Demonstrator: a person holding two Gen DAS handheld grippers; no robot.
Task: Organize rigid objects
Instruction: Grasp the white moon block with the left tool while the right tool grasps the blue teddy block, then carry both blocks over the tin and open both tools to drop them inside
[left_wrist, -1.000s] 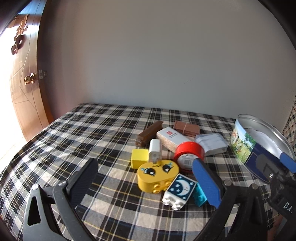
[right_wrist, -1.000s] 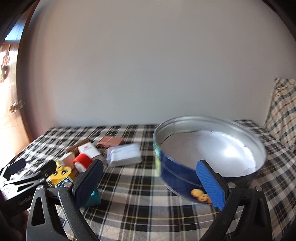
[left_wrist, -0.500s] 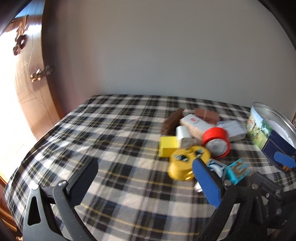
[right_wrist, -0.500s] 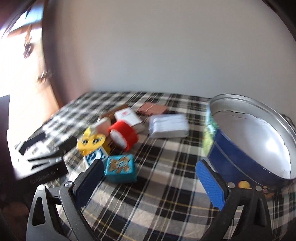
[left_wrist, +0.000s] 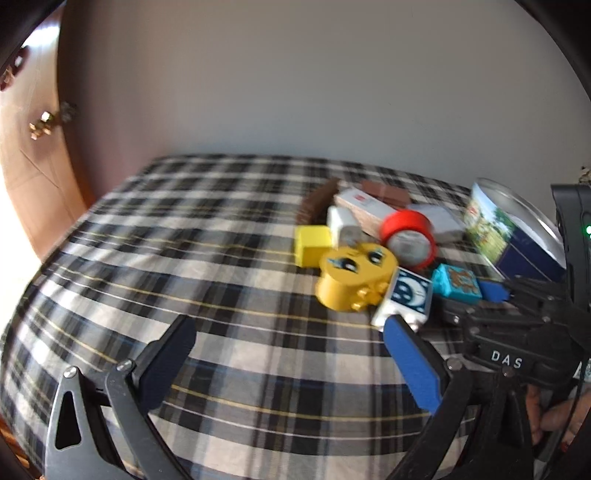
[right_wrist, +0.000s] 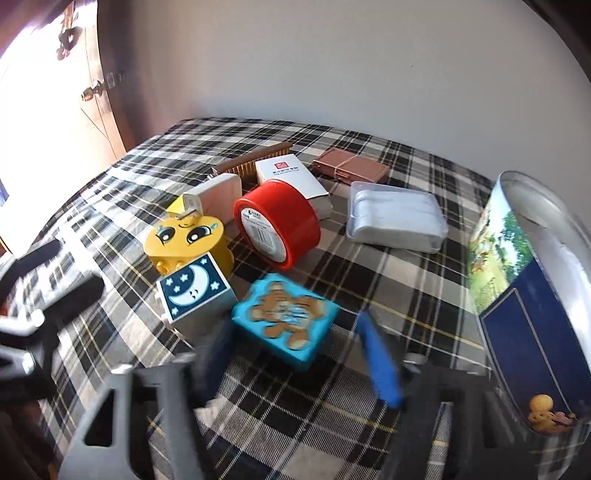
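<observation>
A pile of small objects lies on the plaid cloth: a teal bear block (right_wrist: 286, 320), a moon block (right_wrist: 194, 291), a yellow face block (right_wrist: 186, 240), a red tape roll (right_wrist: 277, 223), a white box (right_wrist: 291, 177) and a clear plastic case (right_wrist: 395, 216). My right gripper (right_wrist: 295, 350) is open, its fingers on either side of the teal bear block (left_wrist: 457, 283), not closed on it. My left gripper (left_wrist: 284, 350) is open and empty, left of the pile. A round tin (right_wrist: 535, 295) stands open at the right.
A brown comb (right_wrist: 255, 164) and a brown wallet (right_wrist: 351, 170) lie at the back of the pile, with a yellow cube (left_wrist: 313, 245) and white charger (left_wrist: 343, 225). A white wall is behind; a wooden door (left_wrist: 33, 155) is at the left.
My right gripper has swung left from the tin and come down around the teal bear block. My left gripper has drifted left and back from the pile.
</observation>
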